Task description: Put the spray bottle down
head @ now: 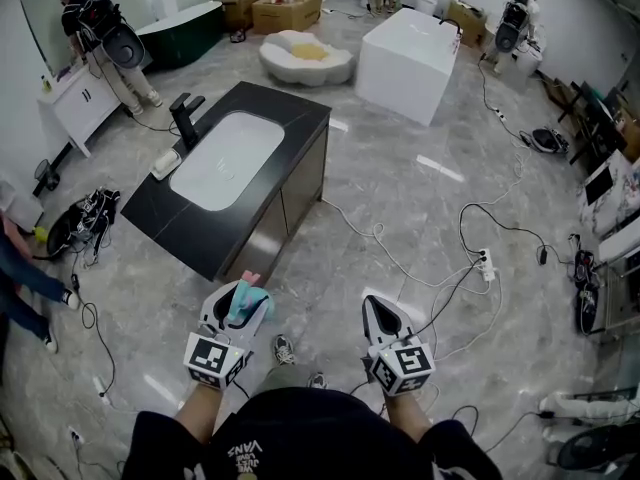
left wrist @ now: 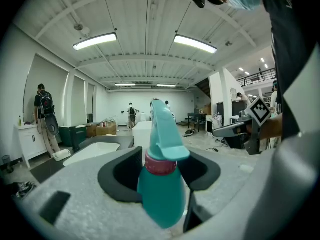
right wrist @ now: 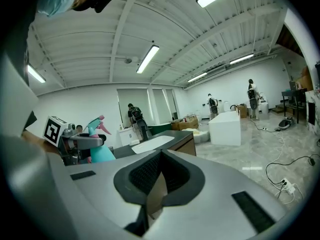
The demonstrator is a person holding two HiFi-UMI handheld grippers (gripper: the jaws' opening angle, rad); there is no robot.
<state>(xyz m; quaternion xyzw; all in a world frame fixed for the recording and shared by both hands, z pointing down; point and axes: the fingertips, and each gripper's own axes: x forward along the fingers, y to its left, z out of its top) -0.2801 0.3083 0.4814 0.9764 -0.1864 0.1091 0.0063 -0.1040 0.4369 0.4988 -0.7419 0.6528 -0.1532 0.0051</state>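
A teal spray bottle (head: 248,303) with a pink collar stands upright between the jaws of my left gripper (head: 238,294), which is shut on it. In the left gripper view the bottle (left wrist: 161,196) fills the gap of the left gripper (left wrist: 160,160), its trigger head pointing away from the camera. My right gripper (head: 381,309) is held level beside it, to the right, with nothing in it. The right gripper (right wrist: 159,178) shows its pads meeting, so it is shut. From that view the bottle (right wrist: 98,153) appears at the left. Both grippers hover above the floor, short of the black vanity (head: 296,120).
The black vanity holds a white basin (head: 222,160) and a black faucet (head: 185,118). A white tub (head: 408,63) stands beyond it. Cables and a power strip (head: 487,265) lie on the marble floor to the right. People stand at the far left and back.
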